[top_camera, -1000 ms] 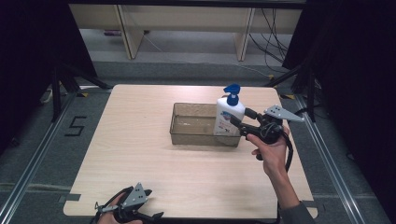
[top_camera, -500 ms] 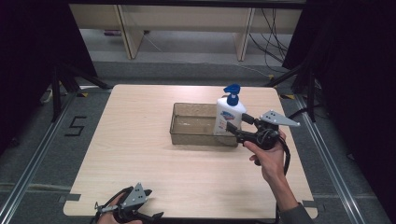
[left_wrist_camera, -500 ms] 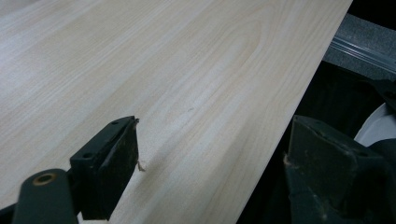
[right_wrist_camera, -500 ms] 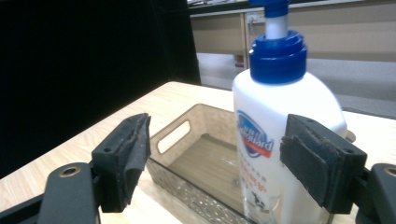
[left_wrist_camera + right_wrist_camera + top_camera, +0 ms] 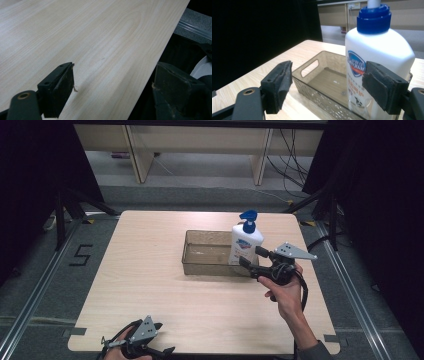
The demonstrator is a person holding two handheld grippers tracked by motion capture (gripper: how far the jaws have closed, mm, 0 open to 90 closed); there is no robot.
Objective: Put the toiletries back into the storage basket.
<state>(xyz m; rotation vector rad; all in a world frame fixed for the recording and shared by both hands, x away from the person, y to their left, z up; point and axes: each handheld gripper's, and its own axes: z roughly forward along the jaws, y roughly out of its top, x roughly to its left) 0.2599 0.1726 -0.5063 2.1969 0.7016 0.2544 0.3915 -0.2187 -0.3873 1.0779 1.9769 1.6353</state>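
At the near left corner of the table the left gripper rests idle, its jaws wide and empty over bare wood. Toward the far right a smoky plastic bin holds a white pump bottle standing upright at its right end. Just right of it the right gripper has been opening its jaws, which stand wide and clear of the bottle. It looks like the release after placing; next the hand should draw back to the right without tipping the bottle.
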